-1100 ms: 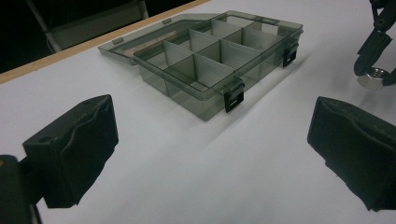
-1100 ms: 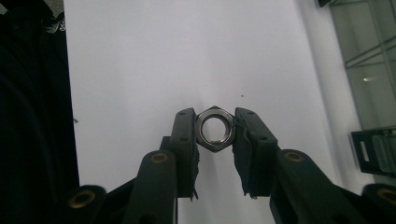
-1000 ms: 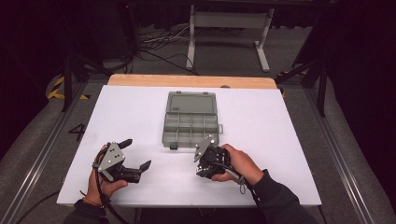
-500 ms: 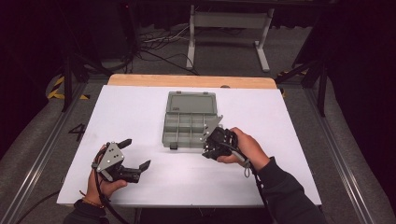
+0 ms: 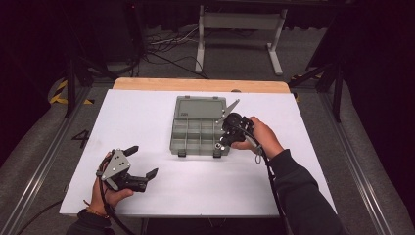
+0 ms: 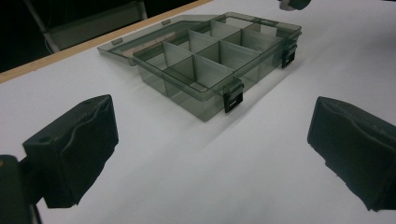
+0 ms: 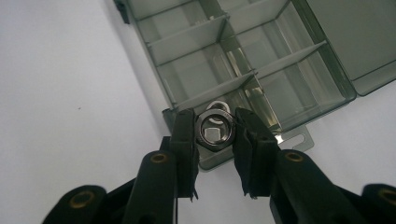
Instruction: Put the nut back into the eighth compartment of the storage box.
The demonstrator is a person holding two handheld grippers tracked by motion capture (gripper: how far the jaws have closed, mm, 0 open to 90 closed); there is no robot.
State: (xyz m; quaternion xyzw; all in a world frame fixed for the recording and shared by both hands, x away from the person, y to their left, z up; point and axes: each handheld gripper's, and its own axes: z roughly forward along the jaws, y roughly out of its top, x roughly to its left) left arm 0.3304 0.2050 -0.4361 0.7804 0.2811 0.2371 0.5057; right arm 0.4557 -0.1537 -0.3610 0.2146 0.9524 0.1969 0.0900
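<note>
Right claw (image 7: 214, 133) pinches a nut (image 7: 214, 131) above the box (image 7: 299, 56) corner compartment: lower, then release. Left claw (image 5: 140, 165) rests wide.

The high view is evenly lit from above: the white table (image 5: 161, 122) is bright, the room around it nearly black, and the picture soft and low in detail. In the left gripper view the box (image 6: 210, 60) casts a soft shadow toward the camera, and the near pads (image 6: 74, 144) are blurred. In the right gripper view glare streaks the box's dividers, and the nut (image 7: 214, 130) is sharp.
</note>
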